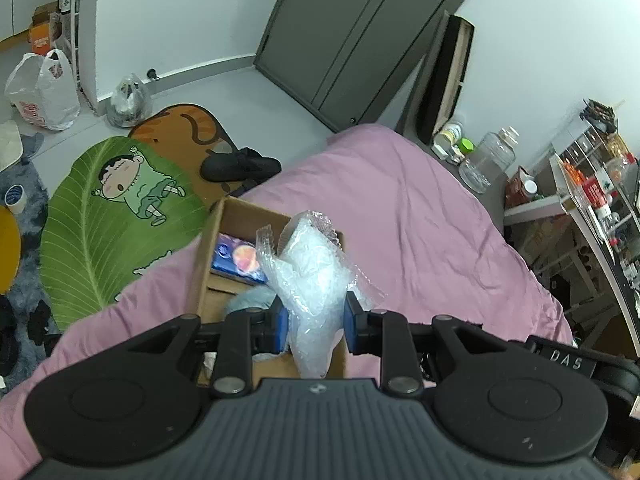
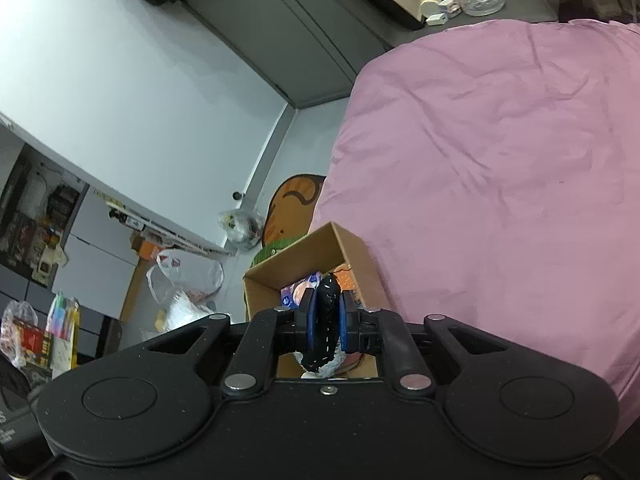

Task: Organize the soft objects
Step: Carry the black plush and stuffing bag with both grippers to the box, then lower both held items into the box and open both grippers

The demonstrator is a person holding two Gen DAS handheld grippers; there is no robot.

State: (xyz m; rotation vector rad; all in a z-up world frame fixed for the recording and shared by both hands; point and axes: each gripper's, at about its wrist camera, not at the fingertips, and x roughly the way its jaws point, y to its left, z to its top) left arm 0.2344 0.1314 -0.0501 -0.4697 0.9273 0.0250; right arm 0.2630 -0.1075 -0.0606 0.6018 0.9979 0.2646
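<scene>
Bubble wrap (image 1: 310, 276): clear glossy crinkled plastic. Box (image 1: 208, 256): matt brown cardboard. Bedcover (image 1: 420, 220): pink wrinkled cloth. Jar (image 1: 490, 156), right: clear glass.

We see both views evenly and fairly brightly lit by soft, diffuse room light, with only faint shadows in the folds of the pink bedcover (image 1: 420, 216) and no hard glare beyond small glints on the clear bubble wrap (image 1: 316, 276). The fisheye bends the walls and the grey door (image 1: 344, 40) into curves near the edges, and the corners darken. Focus is sharp enough throughout, with slight softness in the far clutter.
</scene>
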